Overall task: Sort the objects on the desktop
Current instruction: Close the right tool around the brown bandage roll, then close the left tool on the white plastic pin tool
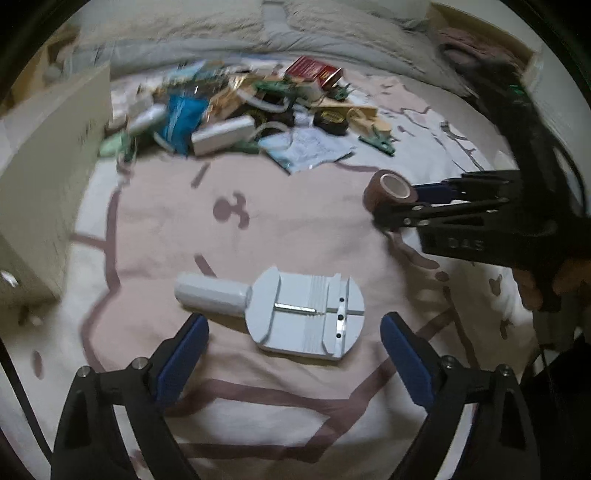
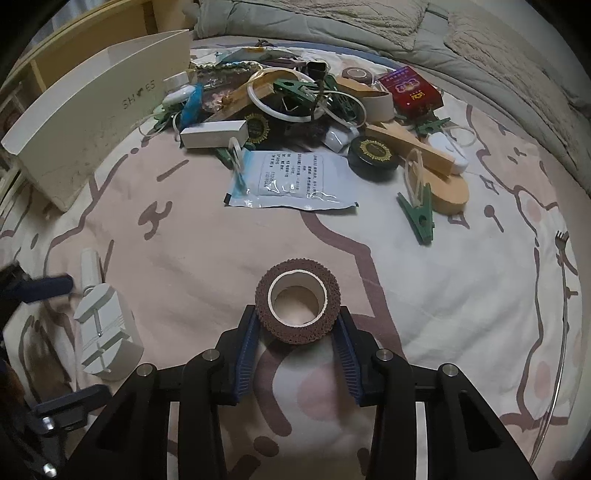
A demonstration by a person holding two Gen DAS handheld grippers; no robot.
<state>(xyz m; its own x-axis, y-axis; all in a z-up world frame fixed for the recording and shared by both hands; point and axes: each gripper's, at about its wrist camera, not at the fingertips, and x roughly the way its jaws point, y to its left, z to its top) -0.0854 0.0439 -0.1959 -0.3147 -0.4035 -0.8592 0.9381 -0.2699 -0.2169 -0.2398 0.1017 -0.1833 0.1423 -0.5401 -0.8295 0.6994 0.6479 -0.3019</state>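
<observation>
- Bed sheet (image 2: 207, 236), pink and cream with a cartoon print, serves as the work surface; a grey quilt (image 2: 332, 18) is bunched along its far edge.
- Landmark: the clutter pile (image 2: 295, 107) at the far side of the sheet. It holds green clips, white rings, a red box (image 2: 412, 92), round black tins and a printed sachet (image 2: 291, 179).
- A white shoe box (image 2: 92, 107) stands left of the pile.
- Right gripper (image 2: 297, 334) is clenched on a brown tape roll (image 2: 297, 306), one pad on each side of it, well on the near side of the pile.
- Left gripper (image 1: 295, 328) is released, jaws spread wide to either side of a white watch-link tool (image 1: 280, 310) that lies flat on the sheet, also near side of the pile and left of the tape.
- Step in hand, as I read it: items pulled clear of the pile, one per hand; tape secured, tool not yet gripped.
- Next move likely calls for closing the left jaws squarely across the tool's flat body, then carrying both to their sorting spot, possibly the shoe box.
</observation>
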